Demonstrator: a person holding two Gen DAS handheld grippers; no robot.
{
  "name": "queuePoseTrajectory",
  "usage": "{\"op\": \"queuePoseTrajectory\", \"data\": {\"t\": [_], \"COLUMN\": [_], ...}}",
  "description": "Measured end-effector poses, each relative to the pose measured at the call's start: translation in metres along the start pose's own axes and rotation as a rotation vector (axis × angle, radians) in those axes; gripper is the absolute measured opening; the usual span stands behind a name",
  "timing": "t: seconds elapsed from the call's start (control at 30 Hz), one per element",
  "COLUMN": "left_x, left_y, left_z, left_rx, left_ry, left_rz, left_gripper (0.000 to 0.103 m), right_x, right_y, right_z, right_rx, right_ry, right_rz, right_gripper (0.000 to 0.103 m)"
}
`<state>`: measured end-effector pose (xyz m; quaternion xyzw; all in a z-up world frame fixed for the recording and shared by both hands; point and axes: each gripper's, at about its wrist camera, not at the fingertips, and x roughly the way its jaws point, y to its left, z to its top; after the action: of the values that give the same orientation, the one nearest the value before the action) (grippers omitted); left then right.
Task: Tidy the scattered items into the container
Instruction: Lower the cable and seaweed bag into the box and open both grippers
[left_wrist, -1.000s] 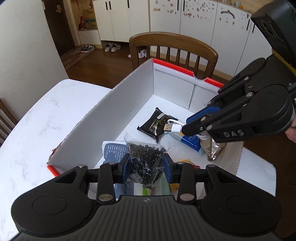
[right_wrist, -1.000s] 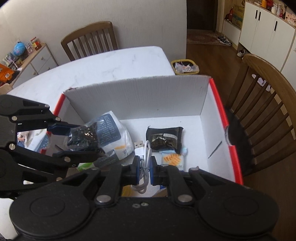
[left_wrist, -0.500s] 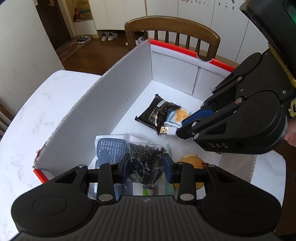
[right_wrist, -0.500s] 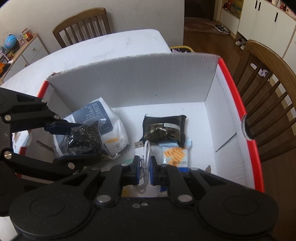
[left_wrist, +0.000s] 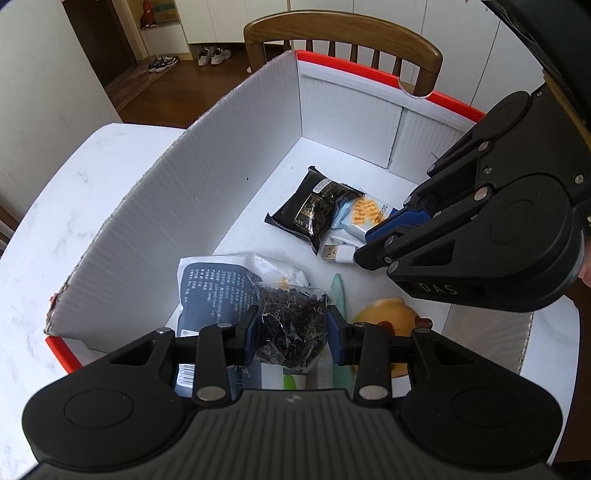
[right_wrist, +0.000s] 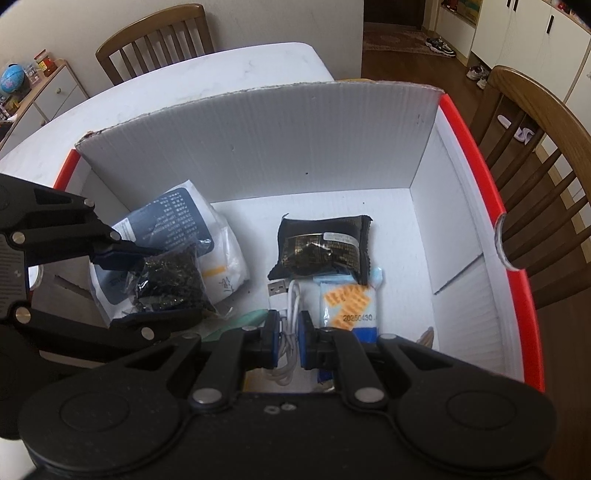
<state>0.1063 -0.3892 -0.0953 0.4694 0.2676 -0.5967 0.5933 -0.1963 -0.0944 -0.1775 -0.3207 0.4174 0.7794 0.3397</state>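
Observation:
A white box with a red rim (left_wrist: 236, 177) (right_wrist: 258, 147) stands on the marble table. My left gripper (left_wrist: 291, 328) (right_wrist: 147, 286) is shut on a clear bag of small black parts (left_wrist: 291, 325) (right_wrist: 170, 277), low inside the box over a blue-and-white pouch (left_wrist: 207, 288) (right_wrist: 177, 214). My right gripper (right_wrist: 288, 332) (left_wrist: 364, 245) is shut on a coiled white USB cable (right_wrist: 290, 306) (left_wrist: 336, 253), its plug just above the box floor. Beside it lie a black snack packet (left_wrist: 314, 210) (right_wrist: 321, 247) and a white-and-orange packet (left_wrist: 364, 214) (right_wrist: 351, 302).
A yellow round toy (left_wrist: 384, 317) and a pale green strip (left_wrist: 338, 295) lie near the box's front wall. Wooden chairs (left_wrist: 343, 33) (right_wrist: 535, 155) stand past the box, another chair (right_wrist: 155, 40) at the table's far side. The marble tabletop (left_wrist: 55, 229) spreads left of the box.
Both grippers have sunk deeper into the box with their loads. The bag of parts now hangs just over the pouch, and the cable plug has come down near the floor.

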Motion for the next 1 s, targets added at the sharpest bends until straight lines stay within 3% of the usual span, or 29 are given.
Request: {"op": "queuePoseTrajectory", "data": {"t": [0.6, 0.7, 0.83, 1.0], "left_x": [0.007, 0.007, 0.003, 0.0], "left_y": [0.003, 0.002, 0.0, -0.002], "left_z": [0.0, 0.001, 0.002, 0.002], "left_rx": [-0.039, -0.037, -0.035, -0.041], "left_ry": [0.015, 0.015, -0.006, -0.017], "left_rz": [-0.017, -0.012, -0.005, -0.003], "left_gripper": [0.036, 0.042, 0.066, 0.066], "right_x": [-0.003, -0.006, -0.008, -0.011], "right_y": [-0.003, -0.004, -0.006, -0.008], "right_z": [0.002, 0.002, 0.001, -0.001], "right_rx": [0.049, 0.061, 0.074, 0.095], "right_ry": [-0.023, -0.033, -0.039, -0.052], "right_rz": [-0.005, -0.009, -0.01, -0.013], "right_gripper": [0.018, 0.021, 0.024, 0.03]}}
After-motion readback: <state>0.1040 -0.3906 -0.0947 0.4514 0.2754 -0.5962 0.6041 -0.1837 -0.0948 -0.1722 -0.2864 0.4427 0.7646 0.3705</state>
